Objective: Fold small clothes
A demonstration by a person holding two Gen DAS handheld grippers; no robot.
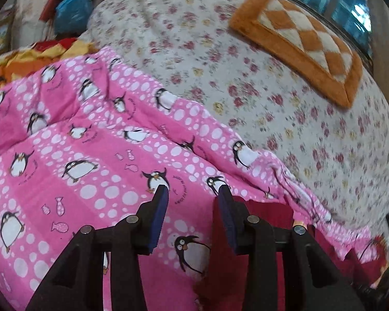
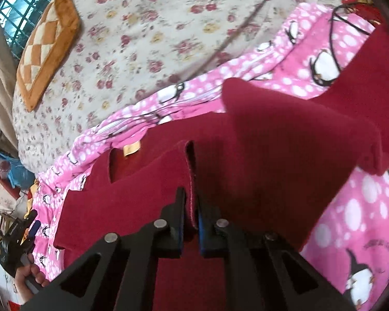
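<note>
Dark red knit garment (image 2: 259, 142): lies on a pink cotton sheet printed with penguins and white dots (image 2: 350, 220), filling the centre of the right wrist view. One flap is lifted and folded over toward the upper right; a small yellow label (image 2: 131, 148) shows at centre left.

Right gripper (image 2: 190, 204): lower centre, black fingers with blue pads pressed nearly together, pinching a raised edge of the garment.

Left gripper (image 1: 190, 190): lower centre of the left wrist view, fingers spread apart, nothing between them, tips over the pink sheet (image 1: 77, 155); the garment (image 1: 267, 212) appears as a red patch at lower right, just beside its right finger.

Cream floral bedspread (image 1: 246, 77): upper half of both views, beyond the sheet.

Orange plush cushion with cream diamond pattern (image 1: 303, 44): upper right in the left wrist view, upper left (image 2: 49, 49) in the right wrist view, resting on the bedspread.
</note>
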